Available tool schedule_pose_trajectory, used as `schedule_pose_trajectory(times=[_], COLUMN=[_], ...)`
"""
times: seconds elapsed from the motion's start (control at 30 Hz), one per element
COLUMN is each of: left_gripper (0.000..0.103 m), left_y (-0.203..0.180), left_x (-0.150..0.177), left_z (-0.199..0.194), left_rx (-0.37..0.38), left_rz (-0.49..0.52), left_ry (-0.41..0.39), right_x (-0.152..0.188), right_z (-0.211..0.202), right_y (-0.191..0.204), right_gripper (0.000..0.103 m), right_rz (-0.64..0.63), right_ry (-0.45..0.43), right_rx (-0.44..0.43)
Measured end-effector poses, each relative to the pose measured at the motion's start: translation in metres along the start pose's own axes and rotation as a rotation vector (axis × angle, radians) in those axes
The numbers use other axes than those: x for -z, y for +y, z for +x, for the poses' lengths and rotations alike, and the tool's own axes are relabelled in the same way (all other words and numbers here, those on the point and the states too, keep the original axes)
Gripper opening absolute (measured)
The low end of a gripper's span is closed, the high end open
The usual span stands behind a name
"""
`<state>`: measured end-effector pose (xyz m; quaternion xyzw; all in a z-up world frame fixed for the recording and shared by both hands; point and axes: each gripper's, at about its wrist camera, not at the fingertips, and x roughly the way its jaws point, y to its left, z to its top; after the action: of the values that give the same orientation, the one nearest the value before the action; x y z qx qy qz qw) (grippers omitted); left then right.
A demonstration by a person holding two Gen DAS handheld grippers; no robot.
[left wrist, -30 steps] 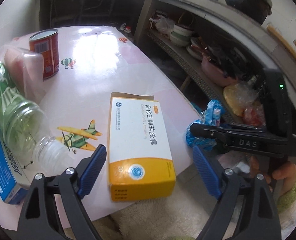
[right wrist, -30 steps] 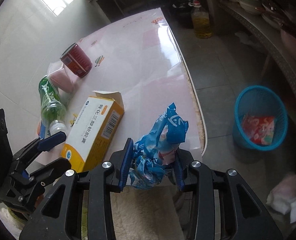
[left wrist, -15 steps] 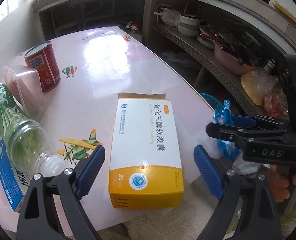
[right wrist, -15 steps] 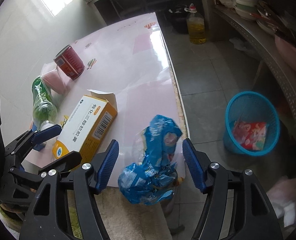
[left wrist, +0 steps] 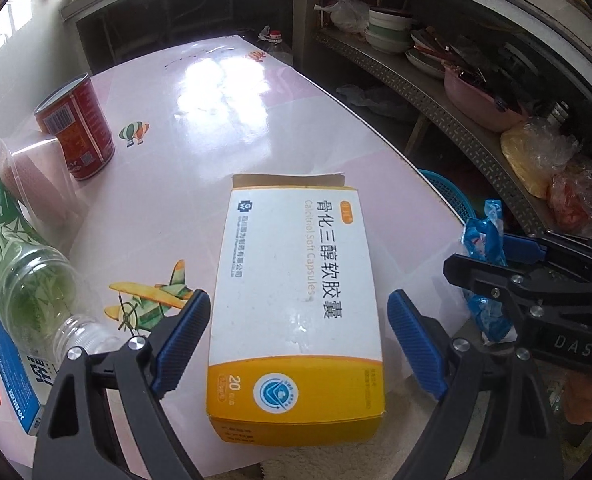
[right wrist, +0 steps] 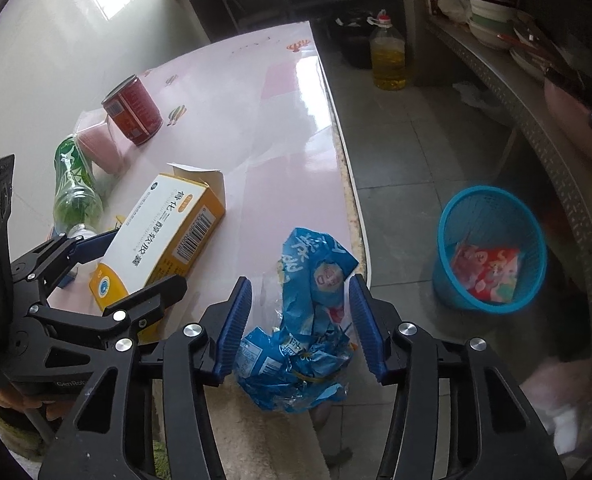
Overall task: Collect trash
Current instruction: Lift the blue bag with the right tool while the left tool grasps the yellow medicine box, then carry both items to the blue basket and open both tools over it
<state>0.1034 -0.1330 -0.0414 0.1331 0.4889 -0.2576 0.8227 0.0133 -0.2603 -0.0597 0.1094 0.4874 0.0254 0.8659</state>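
The right tool [right wrist: 300, 320] is spread wide, its blue pads on either side of a crumpled blue wrapper [right wrist: 303, 320] at the near edge of the worktop [right wrist: 256, 120], not pressing it; the wrapper's lower part hangs past the edge. The left tool [left wrist: 297, 344] is also released, its fingers flanking the near end of a white and yellow medicine box [left wrist: 296, 296] that lies flat on the worktop with its far flap open; small gaps show on both sides. Left of the box lies a clear green-labelled bottle [left wrist: 20, 268] on its side, neck toward the camera. Beyond it a clear plastic cup [left wrist: 32, 172] lies tipped against a red can [left wrist: 76, 124] standing upright. On the floor right of the worktop stands a blue basket [right wrist: 491, 248] holding a red packet [right wrist: 487, 268].
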Motion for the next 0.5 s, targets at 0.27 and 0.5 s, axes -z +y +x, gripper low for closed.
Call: schedule_pose_trajectory(times=[0.27,0.5], left_gripper=[0.072,0.070], left_y=[0.0002,0.0010], left_x=[0.0022,0.0050], left_z=[0.0063,0.0029], left_rx=[-0.016,-0.025], left_rz=[-0.011,-0.017], left_ry=[0.021,0.008], right_x=[0.0006,-0.0020], right_z=[0.0011,-0.0016], right_y=[0.0025,0.0002], right_gripper=[0.024,0.013], right_rz=[-0.024,0.021], right_ry=[-0.009,-0.022], right_rx=[0.055,0.015])
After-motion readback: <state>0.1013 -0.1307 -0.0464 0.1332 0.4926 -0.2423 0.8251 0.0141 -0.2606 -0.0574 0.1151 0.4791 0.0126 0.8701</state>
